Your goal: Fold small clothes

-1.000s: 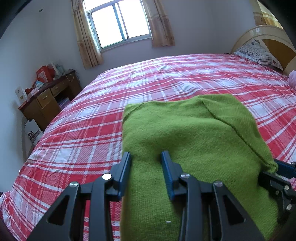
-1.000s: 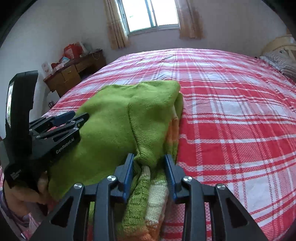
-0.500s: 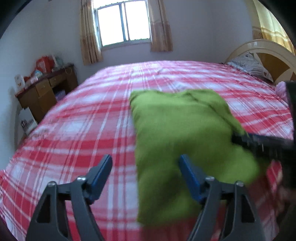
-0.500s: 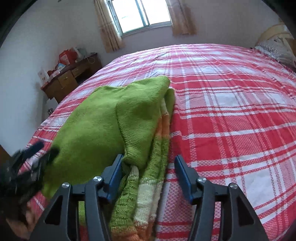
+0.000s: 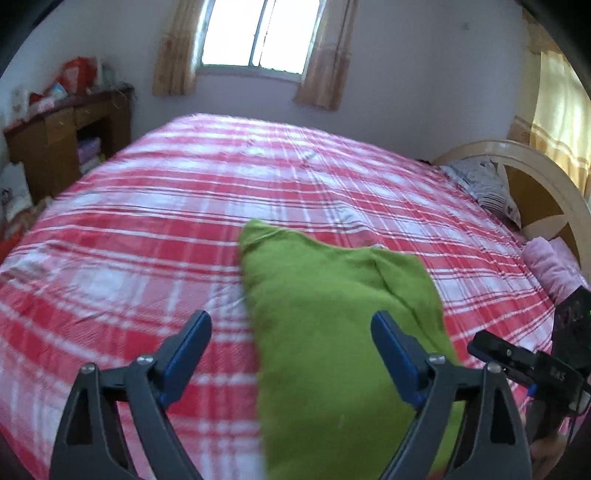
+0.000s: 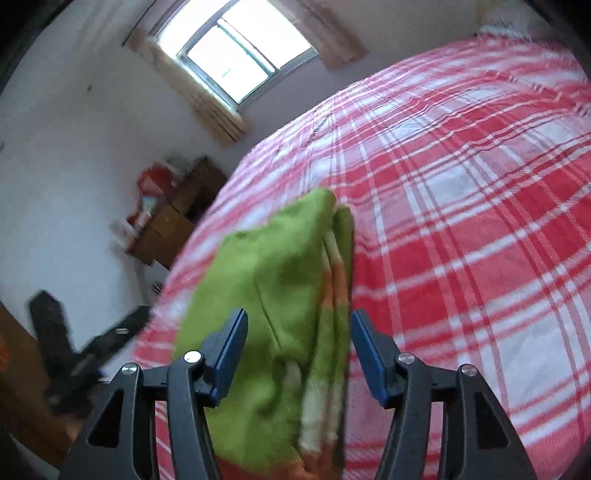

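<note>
A second ago both grippers were pinching the near edge of the folded green knitted sweater (image 5: 332, 332); both have since let go and drawn back from it. The left gripper (image 5: 291, 343) has its blue-padded jaws wide apart and opening further, the sweater's left edge lying below and between them, untouched by the pads. The right gripper (image 6: 295, 347) stands released too, its jaws spread on either side of the sweater's right edge, where orange and cream stripes (image 6: 328, 295) show in the folded layers; neither pad presses the cloth. The right view has also rolled over, so the room now sits tilted in it.

The sweater lies flat on the near part of the red-and-white checked bedspread (image 5: 147, 221), a longish folded bundle running away from the grippers.

Counting: one sweater, two grippers, one window (image 5: 258, 33) with two tan curtains (image 5: 173, 48) on the far wall, one brown wooden desk (image 5: 66, 136) at the far left with red packages (image 5: 75, 75) on top, one striped pillow (image 5: 487, 184) by the curved cream headboard (image 5: 535, 177) at the right, and a pink cloth (image 5: 550, 266) near it.

On the right gripper's body, seen at the right edge of the left view, there is faint lettering too blurred to read.
</note>
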A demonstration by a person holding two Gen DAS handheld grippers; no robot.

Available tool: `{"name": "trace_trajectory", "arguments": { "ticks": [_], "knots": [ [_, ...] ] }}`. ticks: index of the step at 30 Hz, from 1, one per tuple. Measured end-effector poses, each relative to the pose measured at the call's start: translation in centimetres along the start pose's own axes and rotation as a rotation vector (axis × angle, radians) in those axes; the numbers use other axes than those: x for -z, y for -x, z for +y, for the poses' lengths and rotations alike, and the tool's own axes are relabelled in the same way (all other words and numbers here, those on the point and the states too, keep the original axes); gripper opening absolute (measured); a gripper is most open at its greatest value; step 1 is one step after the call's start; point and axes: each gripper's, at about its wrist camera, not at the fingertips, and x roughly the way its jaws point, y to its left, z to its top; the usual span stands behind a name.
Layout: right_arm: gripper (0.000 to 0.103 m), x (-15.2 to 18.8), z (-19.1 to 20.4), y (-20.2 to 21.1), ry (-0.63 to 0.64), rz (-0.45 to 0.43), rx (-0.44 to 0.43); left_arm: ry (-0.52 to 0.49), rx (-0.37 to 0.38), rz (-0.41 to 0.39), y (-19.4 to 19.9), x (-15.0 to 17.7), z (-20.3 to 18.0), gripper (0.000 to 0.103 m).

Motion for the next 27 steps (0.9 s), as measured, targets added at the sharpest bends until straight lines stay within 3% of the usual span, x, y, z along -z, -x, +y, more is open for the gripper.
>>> {"name": "trace_trajectory", "arguments": {
  "ticks": [5,7,10,14,19,22,24,27],
  "knots": [
    [0.059,-0.7,1.2,-4.6,0.146,0.089,0.124,0.040,0.025,0.155,-5.7,1.4,0.0,0.090],
    [0.059,0.3,0.5,-5.5,0.150,0.097,0.096,0.162,0.131,0.190,-6.4,2.4,1.9,0.090],
    [0.059,0.5,-0.1,-5.1,0.133,0.105,0.009,0.194,0.214,0.194,-6.1,2.7,3.1,0.089],
    [0.059,0.7,0.3,-5.2,0.158,0.116,-0.011,0.128,0.183,0.193,-5.8,2.9,1.8,0.089],
    [0.059,1.0,0.9,-5.1,0.183,0.103,0.021,0.131,0.188,0.197,-5.6,3.0,2.1,0.088],
    [0.058,0.9,0.5,-5.3,0.163,0.111,0.012,0.101,0.147,0.202,-6.1,2.6,1.5,0.087],
    [0.049,1.0,0.8,-5.5,0.178,0.116,0.037,0.072,0.151,0.200,-6.1,2.5,0.9,0.073],
    [0.039,1.7,2.0,-5.1,0.168,0.135,0.056,0.049,0.134,0.205,-5.6,2.9,0.7,0.066]
  ]
}}
